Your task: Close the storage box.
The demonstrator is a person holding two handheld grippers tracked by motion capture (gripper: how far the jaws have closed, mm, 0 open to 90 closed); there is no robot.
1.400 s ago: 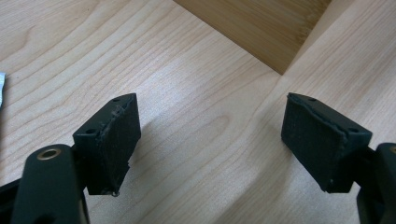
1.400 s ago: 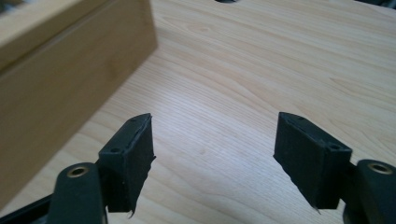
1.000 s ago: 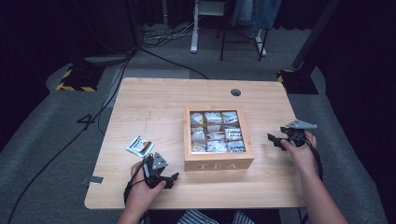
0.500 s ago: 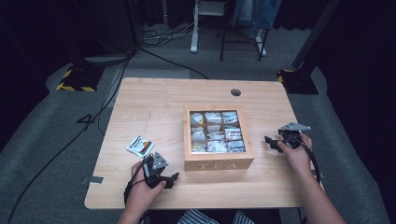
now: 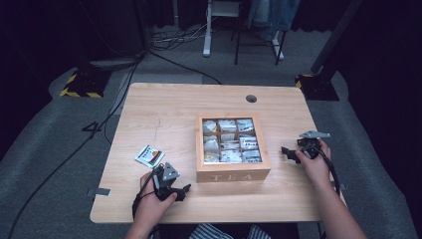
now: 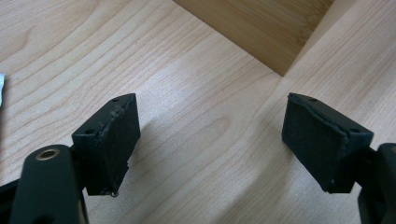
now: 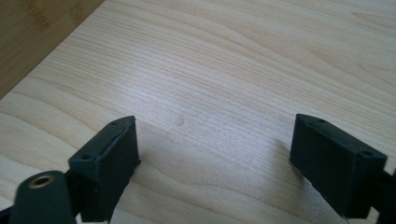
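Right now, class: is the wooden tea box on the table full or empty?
Full. The tea box has no lid over it in the high view, and each visible compartment holds pale tea packets.

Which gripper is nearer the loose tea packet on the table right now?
Left. The left gripper sits just below and right of the tea packet; the right gripper is beyond the tea box, on its far side.
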